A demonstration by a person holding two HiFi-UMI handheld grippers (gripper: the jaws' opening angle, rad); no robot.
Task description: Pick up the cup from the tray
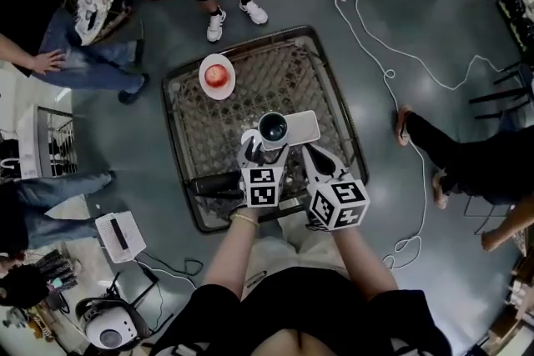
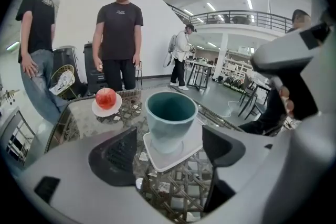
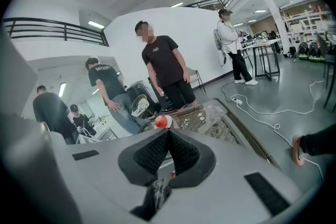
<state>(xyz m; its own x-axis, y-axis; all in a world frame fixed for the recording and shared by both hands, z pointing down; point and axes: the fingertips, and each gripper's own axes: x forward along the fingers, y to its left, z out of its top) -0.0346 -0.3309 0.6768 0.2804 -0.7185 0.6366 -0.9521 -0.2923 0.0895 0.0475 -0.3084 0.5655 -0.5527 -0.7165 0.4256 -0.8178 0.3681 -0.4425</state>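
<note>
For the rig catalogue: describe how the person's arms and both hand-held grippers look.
The left hand-held gripper and right hand-held gripper have pale grey moulded bodies with black ribbed pads. Each bears a white cube printed with black square markers. The person wears a dark short-sleeved top and a thin bracelet on the left wrist.

We look steeply down on the table (image 1: 284,71) from overhead, while 2 gripper cameras skim low across it from its near edge.

Black shirt (image 1: 359,306), white left gripper (image 1: 265,150) (square-marked cube (image 1: 261,186))
</note>
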